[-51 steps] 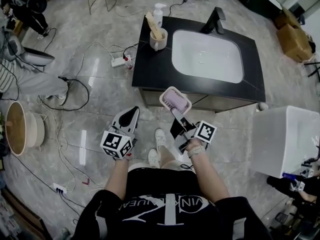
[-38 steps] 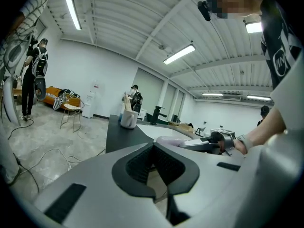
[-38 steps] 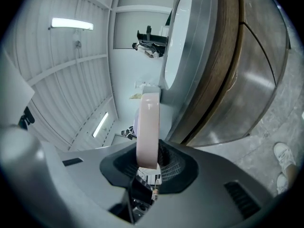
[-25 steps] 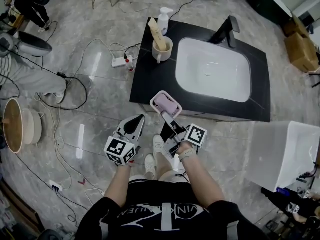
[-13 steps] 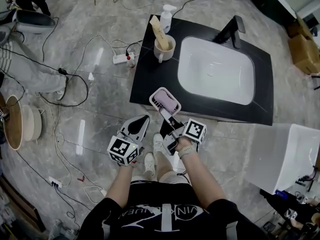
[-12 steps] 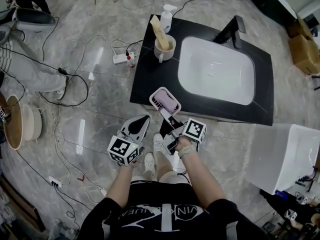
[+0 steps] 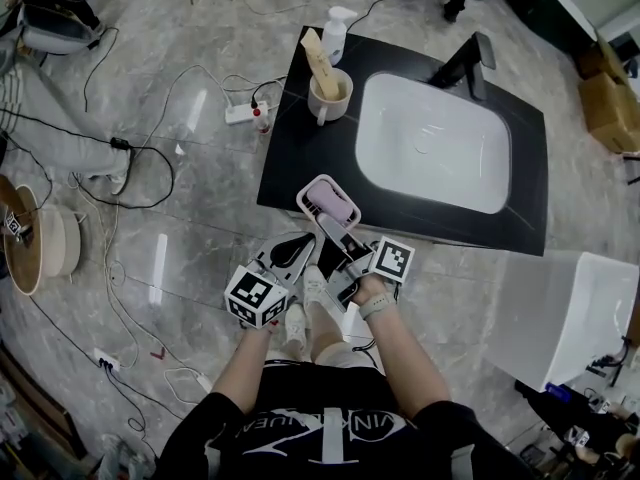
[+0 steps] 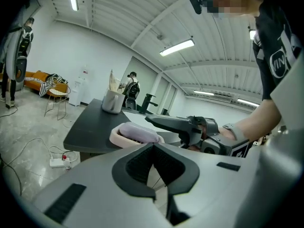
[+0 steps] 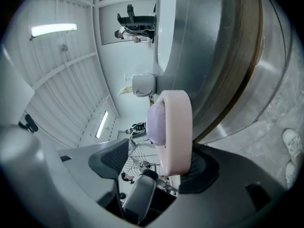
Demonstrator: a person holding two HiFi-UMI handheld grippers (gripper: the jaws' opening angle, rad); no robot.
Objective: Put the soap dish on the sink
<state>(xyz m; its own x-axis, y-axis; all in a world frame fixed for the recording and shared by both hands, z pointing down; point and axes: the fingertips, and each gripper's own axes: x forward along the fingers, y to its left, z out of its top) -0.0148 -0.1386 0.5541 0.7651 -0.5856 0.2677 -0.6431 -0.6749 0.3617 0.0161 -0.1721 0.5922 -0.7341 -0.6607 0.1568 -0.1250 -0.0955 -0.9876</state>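
Note:
The pink soap dish (image 7: 328, 202) with a pale purple soap bar in it lies at the front left edge of the black sink counter (image 7: 300, 138). My right gripper (image 7: 337, 230) reaches it from the front. Its jaws have just been opening with the dish (image 9: 173, 127) still between them: one pad lies against the dish's underside and the other stands well off it. My left gripper (image 7: 290, 251) hovers just left of the right one, below the counter's edge, shut and holding nothing. From the left gripper view the dish (image 8: 135, 134) sits just beyond its tips (image 8: 153, 148).
A white basin (image 7: 435, 143) fills the counter's middle, with a black faucet (image 7: 465, 63) behind it. A cup with a brush (image 7: 328, 83) and a soap dispenser (image 7: 337, 30) stand at the back left. Cables and a power strip (image 7: 243, 115) lie on the floor; a white box (image 7: 565, 313) stands at the right.
The dish has come forward onto the counter's front left edge. The right gripper's jaws stand wider around it. My left gripper has shifted right, closer to the right one.

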